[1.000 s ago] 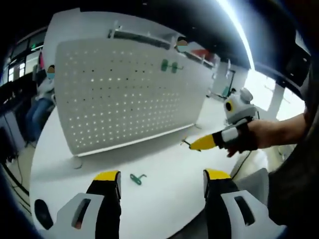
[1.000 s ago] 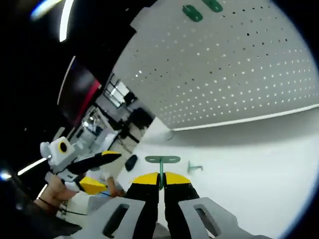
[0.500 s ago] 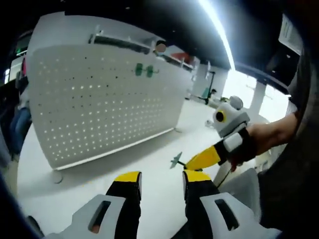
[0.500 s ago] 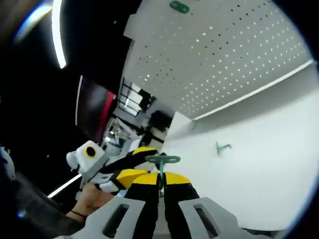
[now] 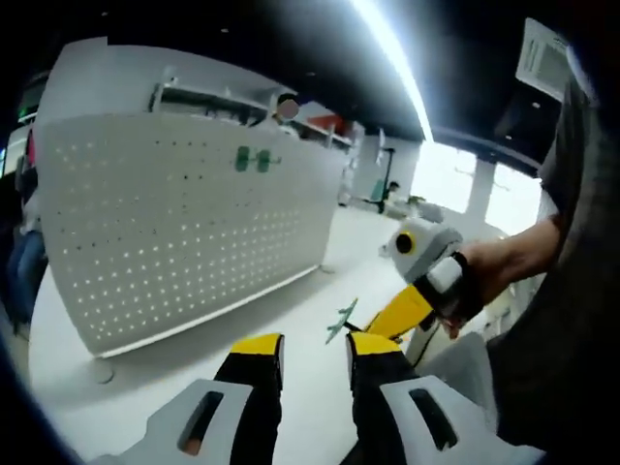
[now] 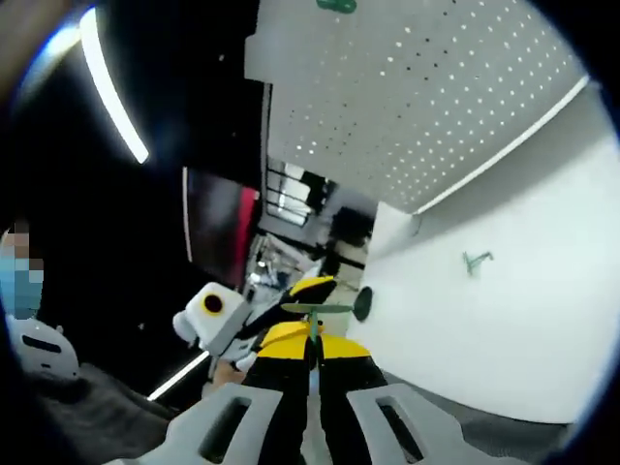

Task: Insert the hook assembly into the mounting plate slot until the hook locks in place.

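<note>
A white pegboard plate stands upright on the white table, with two green hooks mounted near its top. My right gripper is shut on a green hook assembly whose T-shaped end sticks out above the tips. In the left gripper view that right gripper comes in from the right, held by a hand, with the hook just above my left gripper. The left jaws stand a narrow gap apart with nothing between them. Another green hook lies loose on the table.
The pegboard is at the top of the right gripper view, with the left gripper just beyond my right tips. A dark oval object lies on the table. People sit behind the board's left edge.
The left jaws have narrowed from wide apart to a small gap. The right gripper with its hook has come closer to them. Both views have swung.
</note>
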